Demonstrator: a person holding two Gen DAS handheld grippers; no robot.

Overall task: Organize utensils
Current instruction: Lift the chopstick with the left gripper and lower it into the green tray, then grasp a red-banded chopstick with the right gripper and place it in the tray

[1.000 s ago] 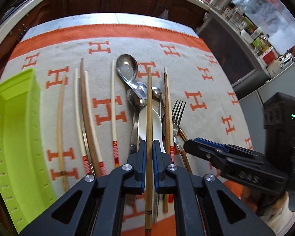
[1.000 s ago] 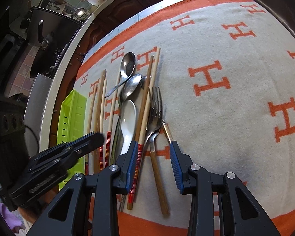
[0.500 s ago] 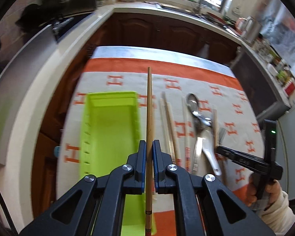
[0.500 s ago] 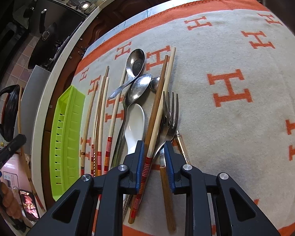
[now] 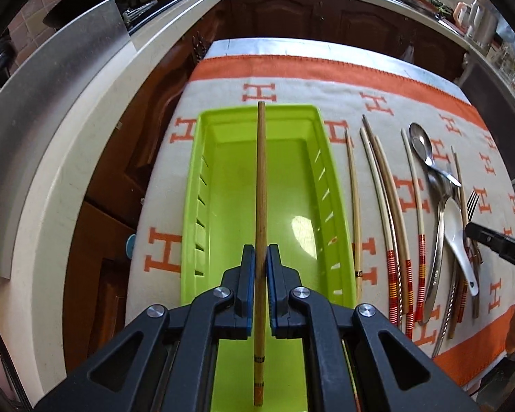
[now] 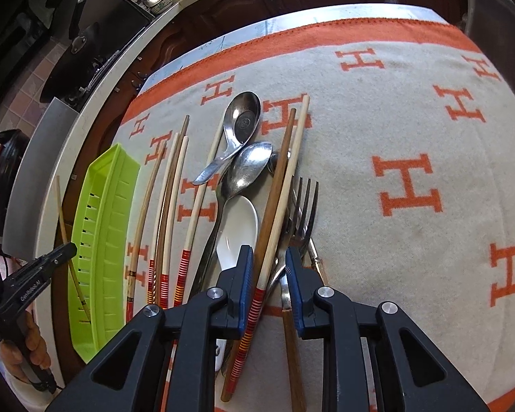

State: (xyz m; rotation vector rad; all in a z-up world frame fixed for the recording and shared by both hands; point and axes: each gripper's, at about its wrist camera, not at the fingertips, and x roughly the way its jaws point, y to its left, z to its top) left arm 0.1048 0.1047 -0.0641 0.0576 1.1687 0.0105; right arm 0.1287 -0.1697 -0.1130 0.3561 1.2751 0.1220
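A grey blanket with orange H marks [image 5: 292, 103] covers the surface, its orange band running along the far edge. On it, at the left edge, lies a long lime-green tray [image 5: 326, 158] with slotted side walls, its floor bare. The left gripper [image 5: 260, 286] hangs over the tray's near half; its jaws are opening around a brown wooden chopstick [image 5: 260, 189] that stands between the blue pads and runs lengthwise above the tray's middle, its tip reaching the far wall. Towards the right edge of the surface from the tray the remaining utensils lie in a row: loose chopsticks [image 5: 382, 185], several with red-striped ends, then two steel spoons [image 6: 243, 116], a white ceramic spoon [image 6: 238, 226] and forks [image 6: 304, 202]. The right gripper [image 6: 269, 285] is lowered onto this pile with its jaws partly apart, and a pale red-striped chopstick [image 6: 281, 206], a darker brown one beside it and a fork handle pass between the pads; whether the pads press on them cannot be told
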